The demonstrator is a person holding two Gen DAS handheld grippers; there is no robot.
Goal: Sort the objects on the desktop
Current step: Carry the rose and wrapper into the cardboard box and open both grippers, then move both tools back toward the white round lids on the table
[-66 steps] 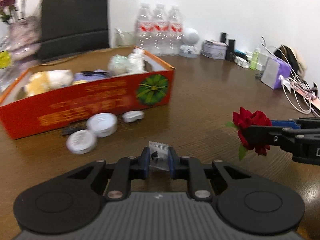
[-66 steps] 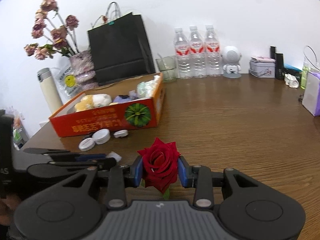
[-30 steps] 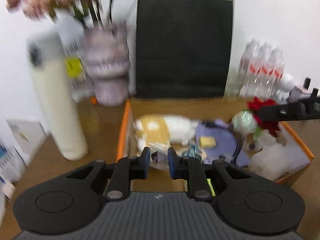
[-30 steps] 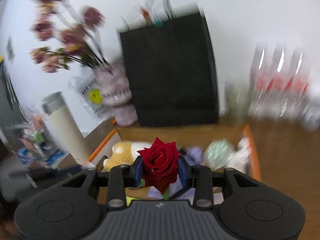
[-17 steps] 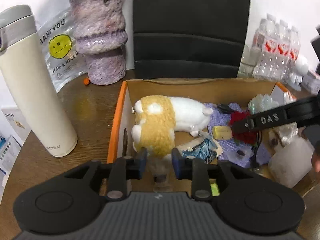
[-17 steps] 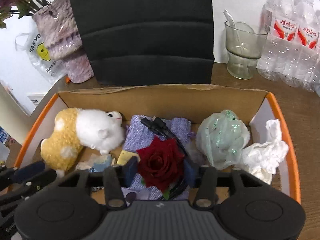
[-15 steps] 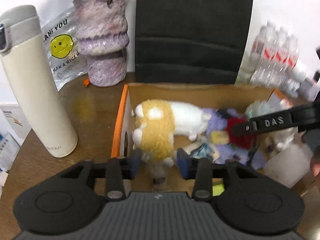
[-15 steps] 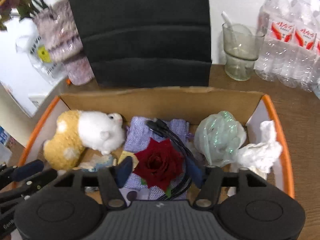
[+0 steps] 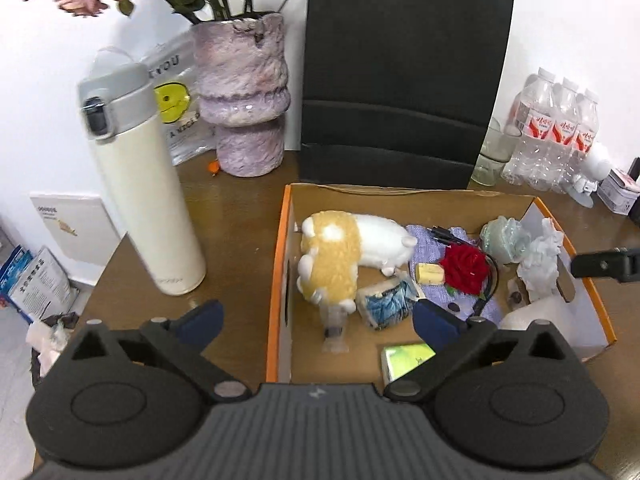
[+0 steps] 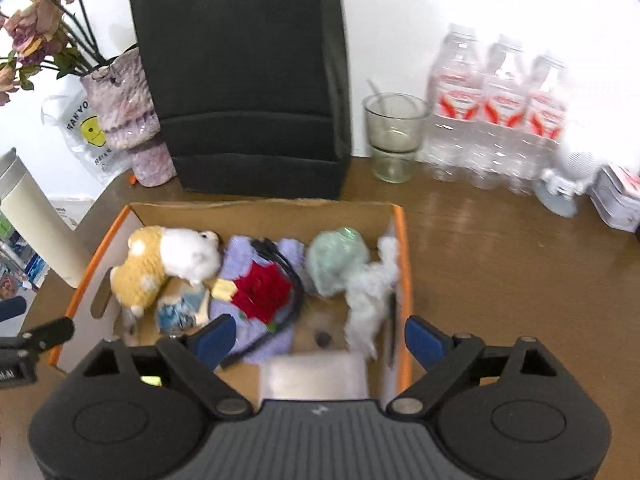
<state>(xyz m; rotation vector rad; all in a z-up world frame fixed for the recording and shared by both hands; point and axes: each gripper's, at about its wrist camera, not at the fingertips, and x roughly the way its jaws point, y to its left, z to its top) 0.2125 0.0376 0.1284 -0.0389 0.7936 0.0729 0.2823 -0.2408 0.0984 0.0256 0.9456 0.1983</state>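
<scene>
Far left on the wooden table (image 9: 240,248): cream flask (image 9: 144,196), upright, just beside a purple vase (image 9: 242,96) of dried flowers. Behind the box, touching or nearly touching its back wall: black paper bag (image 9: 404,76).

Left gripper (image 9: 316,320) hovering over the box's near-left corner, jaws spread wide and just opened, nothing between the pads. Below the gap, on the box floor: clear sachet (image 9: 334,330), lying just in front of the plush (image 9: 348,252).

Inside the orange box (image 9: 274,280), from left: yellow-and-white plush on its side; crumpled blue wrapper (image 9: 386,300) beside it; green packet (image 9: 406,356) near the front wall; small yellow block (image 9: 430,274); rose (image 9: 464,264) lying on a lilac pouch (image 9: 430,240), black cable (image 9: 490,276) curling around it; pale green ball (image 9: 502,236); crumpled white tissue (image 9: 540,252) against the right wall.

Right gripper (image 10: 320,336) above the box's near-right part, jaws wide apart and just opened, holding nothing; rose (image 10: 262,290) free on the pouch, ahead of the left pad. Blurred white pack (image 10: 316,376) just under the gap.

Right of the box, by the wall: glass cup (image 10: 394,136), three water bottles (image 10: 500,112), white figurine (image 10: 568,180), small tin (image 10: 618,200).
</scene>
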